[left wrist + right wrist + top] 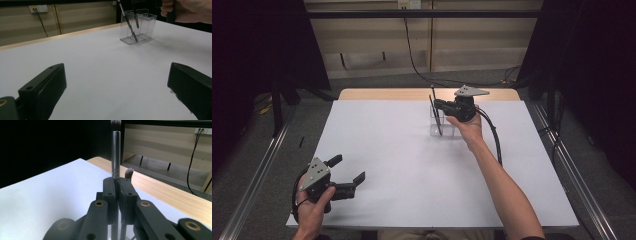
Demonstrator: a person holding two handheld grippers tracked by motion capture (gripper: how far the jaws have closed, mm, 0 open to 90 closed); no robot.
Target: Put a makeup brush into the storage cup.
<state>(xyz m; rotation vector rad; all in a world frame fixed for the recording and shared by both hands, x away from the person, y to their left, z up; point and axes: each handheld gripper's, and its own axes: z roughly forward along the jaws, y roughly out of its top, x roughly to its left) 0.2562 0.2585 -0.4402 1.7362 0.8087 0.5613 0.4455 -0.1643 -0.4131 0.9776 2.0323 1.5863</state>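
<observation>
Clear holder [443, 125] under my right tongs [436, 105] | right tongs pinching upright brush [115, 150] | left tongs [348, 172] spread, well apart from holder

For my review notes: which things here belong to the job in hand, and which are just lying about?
In the job:
- right gripper, shut on a makeup brush
- second brush behind it
- clear holder with both brushes

Not in use:
- left gripper, open, apart from the holder
- wall socket and cables

Right gripper [441, 106] over clear holder [443, 125] with brushes — left gripper [346, 172] near table's [412, 165] front-left corner
</observation>
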